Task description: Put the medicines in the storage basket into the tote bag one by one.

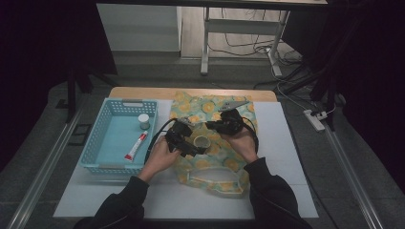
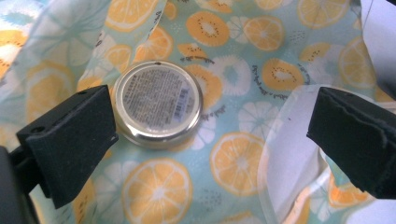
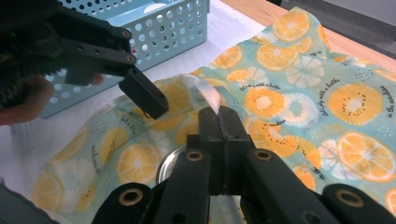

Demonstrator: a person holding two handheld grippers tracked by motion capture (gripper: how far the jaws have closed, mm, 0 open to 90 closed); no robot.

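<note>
A soft pouch [image 1: 200,107] printed with orange slices lies on the white mat, its mouth held up. Inside it sits a round metal tin [image 2: 158,103] with a label facing up, also seen as the tin [image 1: 201,141] between the two hands. My left gripper [image 2: 210,126] hovers over the pouch's mouth with its jaws wide open, nothing between them, and the tin beside the left finger [image 2: 70,140]. My right gripper [image 3: 219,126] is shut on the pouch's clear rim [image 3: 205,93] and lifts it. The tin [image 3: 168,165] peeks out below the right jaws.
A light blue basket [image 1: 90,152] stands at the left of the mat, holding a red and white tube [image 1: 136,146] and a small capped jar [image 1: 143,120]. The wooden table edge [image 1: 143,91] runs behind the mat. White mat lies bare to the right [image 1: 282,143].
</note>
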